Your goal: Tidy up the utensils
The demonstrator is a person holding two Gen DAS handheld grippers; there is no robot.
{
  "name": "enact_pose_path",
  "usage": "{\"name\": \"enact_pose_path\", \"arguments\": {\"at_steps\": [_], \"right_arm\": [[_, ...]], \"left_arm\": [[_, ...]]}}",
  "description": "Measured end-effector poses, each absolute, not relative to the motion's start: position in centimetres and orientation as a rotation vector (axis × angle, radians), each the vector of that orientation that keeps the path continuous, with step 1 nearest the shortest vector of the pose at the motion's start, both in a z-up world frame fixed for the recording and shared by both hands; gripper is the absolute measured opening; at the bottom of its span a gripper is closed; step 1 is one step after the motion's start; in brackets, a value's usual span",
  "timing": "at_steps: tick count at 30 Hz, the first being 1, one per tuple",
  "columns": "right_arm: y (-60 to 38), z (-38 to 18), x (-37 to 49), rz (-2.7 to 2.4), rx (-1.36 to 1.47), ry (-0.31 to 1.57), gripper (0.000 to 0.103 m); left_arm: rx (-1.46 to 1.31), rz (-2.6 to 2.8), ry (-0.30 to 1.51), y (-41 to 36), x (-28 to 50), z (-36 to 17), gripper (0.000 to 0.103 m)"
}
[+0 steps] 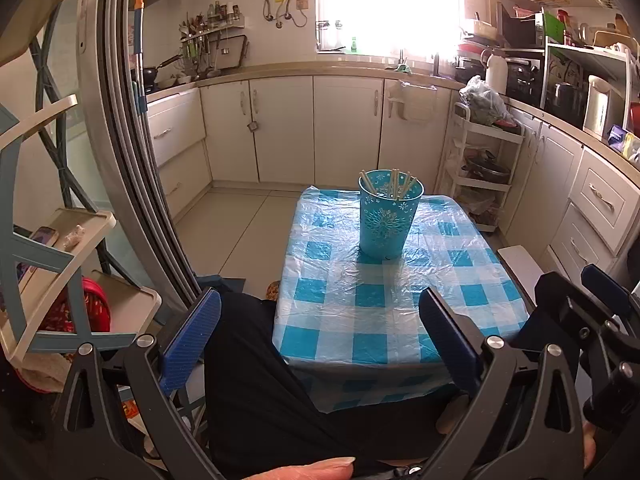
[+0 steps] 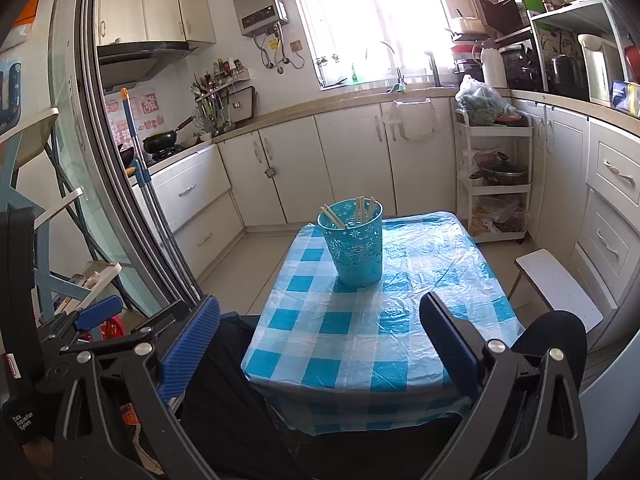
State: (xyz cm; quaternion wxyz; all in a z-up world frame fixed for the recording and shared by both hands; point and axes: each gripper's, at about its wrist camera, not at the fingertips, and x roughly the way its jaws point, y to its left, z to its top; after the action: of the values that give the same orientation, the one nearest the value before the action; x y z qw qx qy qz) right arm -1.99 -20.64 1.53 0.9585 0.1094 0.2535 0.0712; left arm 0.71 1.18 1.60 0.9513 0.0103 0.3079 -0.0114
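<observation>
A turquoise perforated cup stands upright on a small table covered with a blue-and-white checked plastic cloth. Several pale chopsticks stand inside it, tips poking above the rim. My left gripper is open over the table's near edge, well short of the cup, with nothing between its blue pads. My right gripper is also open and holds nothing, likewise short of the cup. Part of the right gripper shows at the edge of the left wrist view.
A person's dark-clothed legs sit against the table's near side. A sliding door frame and a shelf rack stand to the left. A white stool, a rolling cart and kitchen cabinets lie beyond.
</observation>
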Motion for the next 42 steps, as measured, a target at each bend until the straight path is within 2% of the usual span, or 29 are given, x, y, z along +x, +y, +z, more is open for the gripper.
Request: {"name": "enact_pose_path", "arguments": {"at_steps": [42], "right_arm": [[-21.11,2.07,-2.95,0.135,0.21,0.493,0.096]], "left_arm": [[0.014,-0.029,0.608,1.17,0.14,2.09,0.095]]}}
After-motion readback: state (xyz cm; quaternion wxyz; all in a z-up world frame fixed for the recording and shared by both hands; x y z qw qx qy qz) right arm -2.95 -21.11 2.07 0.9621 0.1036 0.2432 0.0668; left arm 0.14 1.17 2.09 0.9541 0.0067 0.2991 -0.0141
